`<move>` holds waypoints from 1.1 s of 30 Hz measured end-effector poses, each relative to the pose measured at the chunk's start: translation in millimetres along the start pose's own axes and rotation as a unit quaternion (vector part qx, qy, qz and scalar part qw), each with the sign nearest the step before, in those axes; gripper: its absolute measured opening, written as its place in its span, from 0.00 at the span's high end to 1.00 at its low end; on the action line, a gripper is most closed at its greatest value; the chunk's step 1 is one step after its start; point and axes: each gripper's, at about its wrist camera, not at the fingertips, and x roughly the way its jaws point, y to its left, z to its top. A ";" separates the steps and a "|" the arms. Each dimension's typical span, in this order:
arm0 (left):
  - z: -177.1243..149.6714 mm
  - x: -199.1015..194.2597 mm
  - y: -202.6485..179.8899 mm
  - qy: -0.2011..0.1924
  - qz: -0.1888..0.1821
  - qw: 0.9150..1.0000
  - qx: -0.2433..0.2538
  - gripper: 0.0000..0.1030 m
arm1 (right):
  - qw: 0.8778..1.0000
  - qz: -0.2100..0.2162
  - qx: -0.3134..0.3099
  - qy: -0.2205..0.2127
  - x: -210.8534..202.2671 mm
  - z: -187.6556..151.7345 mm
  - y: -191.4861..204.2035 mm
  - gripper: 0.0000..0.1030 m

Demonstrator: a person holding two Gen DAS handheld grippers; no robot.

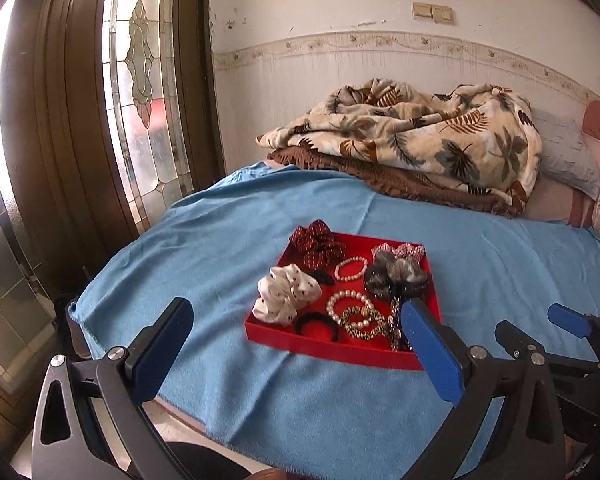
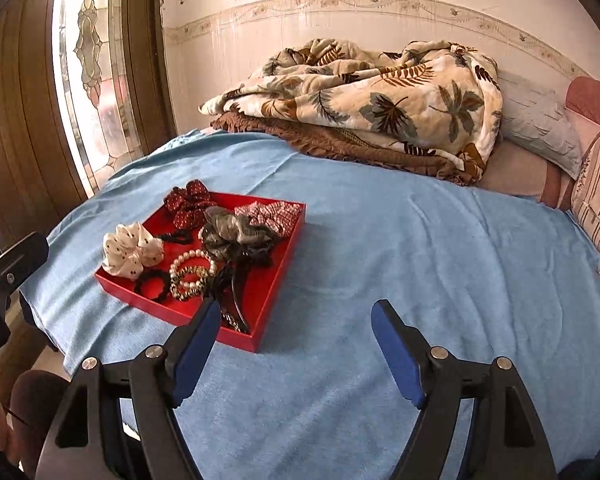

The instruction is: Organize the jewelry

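Bed covered in a fuzzy blue blanket (image 2: 380, 240), matte nap with soft creases. Far side: rumpled leaf-print quilt (image 2: 380, 92) on a brown ruffled throw (image 2: 340, 140), against a scuffed white wall. Leaded glass door (image 1: 140, 80) at left.

Red tray (image 1: 324, 344): square, shallow, rigid walls, smooth finish, sitting flat on the blanket. Inside: white dotted scrunchie (image 1: 288, 292), glossy and puffy, at the near-left corner; dark red dotted scrunchie (image 1: 318, 244) far left; grey gauzy scrunchie (image 1: 396, 276) right; red-white checked scrunchie (image 2: 272, 214) far right; two pearl bracelets (image 1: 350, 304), round beads; black fuzzy hair tie (image 1: 316, 322); gold chain tangle (image 1: 364, 324).

Left claw (image 1: 300, 344): jaws wide, nothing between the blue pads; the tray lies just beyond and between the fingertips, right finger overlapping the tray's near-right corner in view. Right claw (image 2: 296, 344): jaws wide, empty; tray is off to its left, left finger overlapping the tray's near edge, bare blanket ahead.

Left wrist view shows the right claw at lower right. Right wrist view alone shows a black hair claw clip (image 2: 236, 280) in the tray, plus a dark flat object at the bed's right edge, too cropped to identify.
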 end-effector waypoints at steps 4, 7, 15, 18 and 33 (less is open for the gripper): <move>-3.2 0.1 -0.9 0.006 0.003 1.000 0.000 0.00 | 1.000 -0.003 -0.001 0.009 2.1 -3.5 0.3 0.21; -5.0 0.7 -1.1 0.009 0.001 1.000 0.001 0.00 | 1.000 -0.006 -0.002 0.009 1.6 -4.3 0.5 0.21; -5.1 0.6 -0.6 0.004 -0.010 1.000 0.000 0.00 | 0.999 -0.024 -0.014 -0.016 -3.8 -4.2 3.4 0.19; -5.3 0.6 0.2 0.003 -0.015 1.000 -0.001 0.00 | 0.999 -0.028 -0.015 -0.018 -3.3 -4.2 3.1 0.18; -7.4 -2.1 2.6 -0.011 -0.052 0.999 -0.003 0.00 | 0.997 -0.053 -0.016 -0.046 -10.9 -2.4 2.2 0.15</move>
